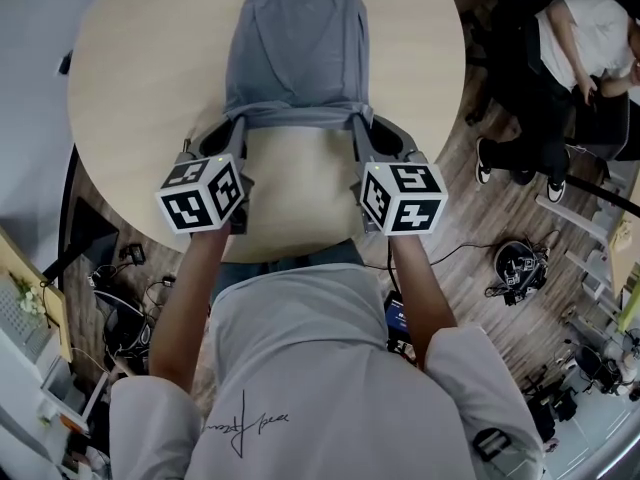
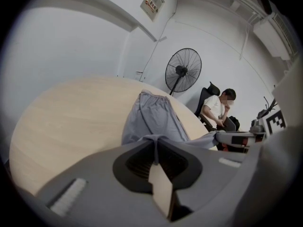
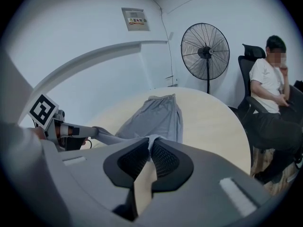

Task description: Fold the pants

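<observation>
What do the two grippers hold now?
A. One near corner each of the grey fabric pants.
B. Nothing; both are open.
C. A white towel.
A: the left gripper and the right gripper each pinch a near corner of the grey fabric pants, the edge stretched between them.

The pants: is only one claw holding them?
No, the left claw and the right claw are each clamped on a corner of the near edge of the pants.
</observation>
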`<state>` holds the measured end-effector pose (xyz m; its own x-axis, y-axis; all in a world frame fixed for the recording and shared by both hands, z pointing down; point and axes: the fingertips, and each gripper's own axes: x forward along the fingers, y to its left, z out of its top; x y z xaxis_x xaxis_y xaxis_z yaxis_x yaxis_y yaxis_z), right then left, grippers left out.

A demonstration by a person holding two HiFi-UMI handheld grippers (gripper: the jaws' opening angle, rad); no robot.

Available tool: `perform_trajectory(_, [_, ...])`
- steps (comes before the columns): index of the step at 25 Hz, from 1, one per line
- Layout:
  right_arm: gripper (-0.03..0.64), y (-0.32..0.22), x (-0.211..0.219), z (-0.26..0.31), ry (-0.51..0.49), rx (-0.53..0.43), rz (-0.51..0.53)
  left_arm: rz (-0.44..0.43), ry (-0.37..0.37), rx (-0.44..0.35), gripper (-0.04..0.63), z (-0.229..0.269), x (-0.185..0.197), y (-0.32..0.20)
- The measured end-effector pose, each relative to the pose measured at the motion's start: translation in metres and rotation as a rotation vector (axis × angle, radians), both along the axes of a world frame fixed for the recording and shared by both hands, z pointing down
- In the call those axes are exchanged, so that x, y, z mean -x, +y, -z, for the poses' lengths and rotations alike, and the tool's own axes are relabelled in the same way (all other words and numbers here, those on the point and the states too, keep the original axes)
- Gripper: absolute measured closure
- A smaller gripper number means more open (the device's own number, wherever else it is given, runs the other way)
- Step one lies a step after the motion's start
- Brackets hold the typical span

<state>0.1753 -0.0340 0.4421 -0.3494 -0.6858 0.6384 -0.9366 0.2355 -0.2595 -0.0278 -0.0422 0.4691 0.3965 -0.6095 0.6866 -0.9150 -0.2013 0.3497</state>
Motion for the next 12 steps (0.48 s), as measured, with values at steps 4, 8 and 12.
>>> perform_trajectory(4, [0.603, -0.014, 0.000, 0.006, 0.004, -0.020, 0.007, 0.015, 0.005, -0.025, 0.525, 0.009, 0.001, -0.017])
perform_trajectory(8, [0.603, -0.029, 0.000, 0.007, 0.014, -0.033, 0.011, 0.027, 0.002, -0.048, 0.525, 0.011, -0.003, -0.035])
perform_trajectory(12, [0.603, -0.043, -0.002, 0.010, 0.021, -0.043, 0.012, 0.025, -0.006, -0.073, 0.525, 0.016, -0.007, -0.054])
